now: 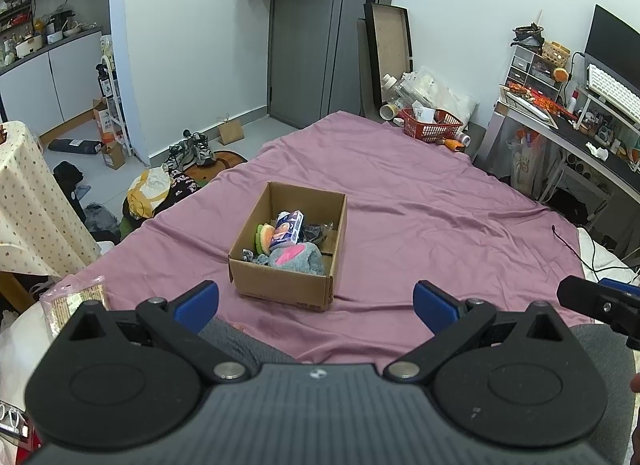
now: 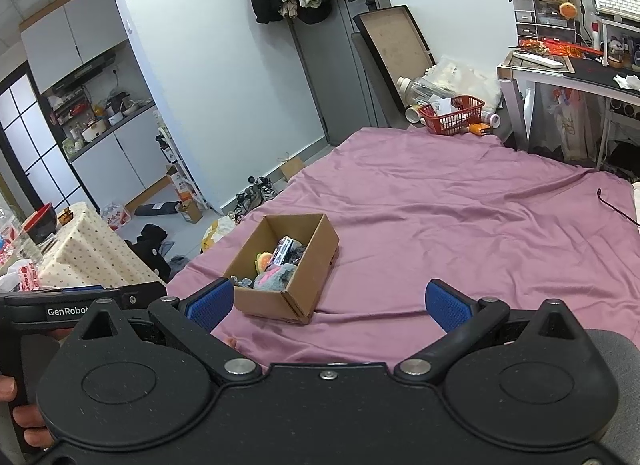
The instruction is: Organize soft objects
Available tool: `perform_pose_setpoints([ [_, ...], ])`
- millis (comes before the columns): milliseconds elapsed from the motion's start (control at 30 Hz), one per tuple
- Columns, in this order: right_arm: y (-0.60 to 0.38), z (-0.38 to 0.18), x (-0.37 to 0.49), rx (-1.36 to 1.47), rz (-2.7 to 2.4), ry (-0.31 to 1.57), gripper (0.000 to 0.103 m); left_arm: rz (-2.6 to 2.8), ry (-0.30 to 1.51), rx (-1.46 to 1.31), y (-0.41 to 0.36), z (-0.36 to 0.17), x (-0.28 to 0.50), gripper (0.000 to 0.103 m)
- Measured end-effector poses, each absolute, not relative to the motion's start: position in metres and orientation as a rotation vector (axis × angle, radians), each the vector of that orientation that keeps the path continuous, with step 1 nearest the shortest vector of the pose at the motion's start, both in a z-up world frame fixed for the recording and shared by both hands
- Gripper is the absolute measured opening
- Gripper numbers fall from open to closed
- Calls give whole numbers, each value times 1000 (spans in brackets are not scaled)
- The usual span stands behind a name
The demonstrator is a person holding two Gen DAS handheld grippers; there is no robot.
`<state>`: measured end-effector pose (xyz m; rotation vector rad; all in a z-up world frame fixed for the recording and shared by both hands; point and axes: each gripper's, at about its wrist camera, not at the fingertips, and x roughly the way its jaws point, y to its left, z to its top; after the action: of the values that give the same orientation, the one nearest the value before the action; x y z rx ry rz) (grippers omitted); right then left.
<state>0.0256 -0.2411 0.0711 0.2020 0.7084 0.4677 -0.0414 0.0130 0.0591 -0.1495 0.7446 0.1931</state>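
An open cardboard box (image 1: pixel 280 285) stands on the purple bedsheet (image 1: pixel 420 205). Inside lie a grey and pink plush (image 1: pixel 298 257), a burger-shaped soft toy (image 1: pixel 266 237), a blue tissue pack (image 1: pixel 288 227) and dark fabric. The box also shows in the right wrist view (image 2: pixel 276 301), left of centre. My left gripper (image 1: pixel 316 305) is open and empty, just short of the box. My right gripper (image 2: pixel 330 305) is open and empty, to the right of the box. The right gripper's side shows at the edge of the left wrist view (image 1: pixel 600 305).
A red basket (image 1: pixel 432 125) sits at the bed's far corner. A desk (image 1: pixel 580 133) with clutter stands on the right. A cloth-covered table (image 1: pixel 32 205) is on the left. A snack packet (image 1: pixel 76 301) lies near my left gripper. Shoes and clothes lie on the floor.
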Motion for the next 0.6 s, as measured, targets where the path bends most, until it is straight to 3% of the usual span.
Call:
perform_pose_setpoints([
  [600, -240, 65, 25, 197, 461, 719, 103, 194, 758, -163, 12, 46, -44, 103],
])
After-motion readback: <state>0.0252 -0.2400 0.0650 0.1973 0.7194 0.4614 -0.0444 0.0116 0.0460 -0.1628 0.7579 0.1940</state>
